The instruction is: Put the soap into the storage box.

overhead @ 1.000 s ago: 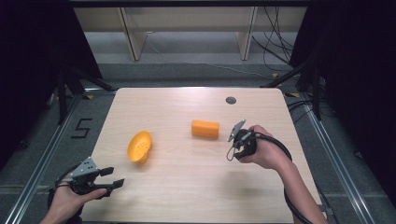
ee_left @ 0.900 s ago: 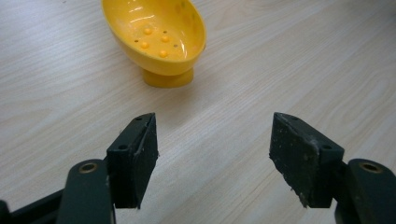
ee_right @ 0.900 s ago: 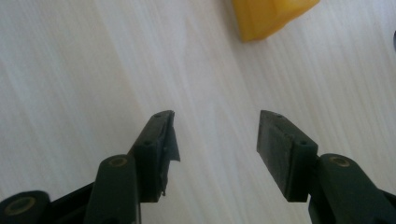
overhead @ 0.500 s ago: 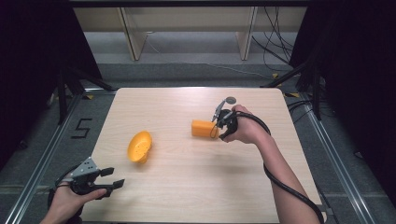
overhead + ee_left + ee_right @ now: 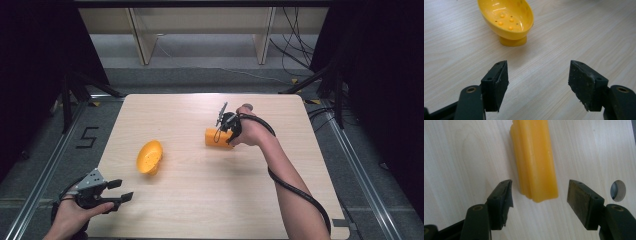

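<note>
Left gripper: held low at the near left corner of the wooden table, jaws spread wide with only bare wood between them, grasping nothing.

Left hand: wraps the gripper's body at the table's near edge, on the near side of the yellow bowl.

Yellow bowl: a small footed dish that appears to lean to one side, left of the table's middle; in the left gripper view the bowl sits just beyond the open jaws, apart from both pads, its inside dotted with small bumps.

Right gripper: poised over the orange block, jaws having just been opening and now at their widest; in the right gripper view the block's near end lies between the two pads, neither pad pressing on it.

Orange block: lies flat on the table, to the right of the bowl and farther back; the right gripper view shows the block running lengthwise away from the jaws.

Right hand: grips the tool just right of the block, forearm stretching back toward the table's near right edge.

Round hole: cut through the tabletop, near the block, seen beside one jaw in the right gripper view.
</note>
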A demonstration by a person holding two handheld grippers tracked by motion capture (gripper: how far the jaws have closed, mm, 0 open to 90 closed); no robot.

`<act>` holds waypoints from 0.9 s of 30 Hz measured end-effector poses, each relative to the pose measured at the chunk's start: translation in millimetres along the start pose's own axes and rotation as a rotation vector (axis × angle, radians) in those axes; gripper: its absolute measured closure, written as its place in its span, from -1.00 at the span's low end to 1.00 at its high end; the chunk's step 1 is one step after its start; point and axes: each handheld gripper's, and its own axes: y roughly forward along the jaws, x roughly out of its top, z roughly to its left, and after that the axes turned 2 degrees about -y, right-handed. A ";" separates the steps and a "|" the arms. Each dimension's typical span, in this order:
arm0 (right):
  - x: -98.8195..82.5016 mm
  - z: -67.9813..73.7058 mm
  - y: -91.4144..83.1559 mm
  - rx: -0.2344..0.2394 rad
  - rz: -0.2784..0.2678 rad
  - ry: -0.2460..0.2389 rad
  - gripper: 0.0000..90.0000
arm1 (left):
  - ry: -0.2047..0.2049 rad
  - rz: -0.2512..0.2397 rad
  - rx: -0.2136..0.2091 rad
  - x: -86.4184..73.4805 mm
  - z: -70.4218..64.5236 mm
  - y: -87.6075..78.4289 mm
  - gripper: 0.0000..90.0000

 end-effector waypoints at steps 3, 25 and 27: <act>4.8 -0.8 5.1 0.014 0.017 0.023 -0.18 | 0.000 0.000 0.000 0.0 0.1 0.0 -0.30; 20.9 -1.6 37.6 0.073 0.078 -0.024 -0.02 | -0.027 -0.010 -0.007 -1.1 0.4 1.3 -0.30; 21.1 -3.8 41.2 0.057 0.058 -0.084 0.05 | -0.010 -0.006 -0.008 -0.8 1.1 1.1 -0.30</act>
